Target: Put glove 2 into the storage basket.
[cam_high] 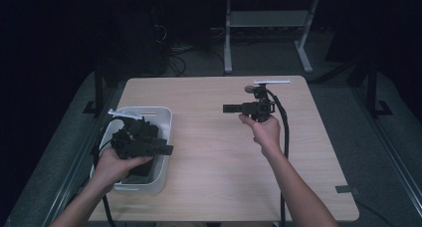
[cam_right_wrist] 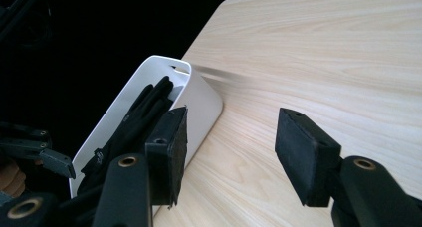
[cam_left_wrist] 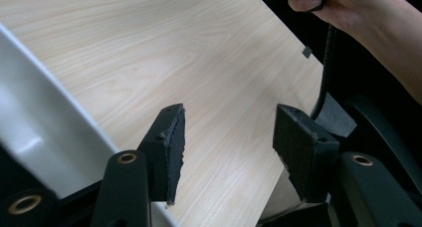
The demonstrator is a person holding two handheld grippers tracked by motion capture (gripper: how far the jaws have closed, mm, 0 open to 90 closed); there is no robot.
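A white bin (cam_high: pixel 167 121) stands at the table's left side with black, glove-like fabric (cam_right_wrist: pixel 140 116) lying inside it. A hand holds my left gripper (cam_high: pixel 168 150) over the bin, jaws pointing right. In the left gripper view the left gripper (cam_left_wrist: pixel 229 133) is open with bare wood between its pads, and the bin wall (cam_left_wrist: pixel 35 122) is at the left. My right gripper (cam_high: pixel 227 108) is held above the table's middle back, pointing left toward the bin. In the right gripper view the right gripper (cam_right_wrist: pixel 231 132) is open and empty, facing the bin (cam_right_wrist: pixel 204 98).
The light wooden table (cam_high: pixel 224 157) has dark floor on all sides. A thin white strip (cam_high: pixel 271 81) lies at its far edge. A black cable (cam_high: pixel 284 132) trails from the right gripper along the forearm. A white-legged table frame (cam_high: pixel 268 23) stands behind.
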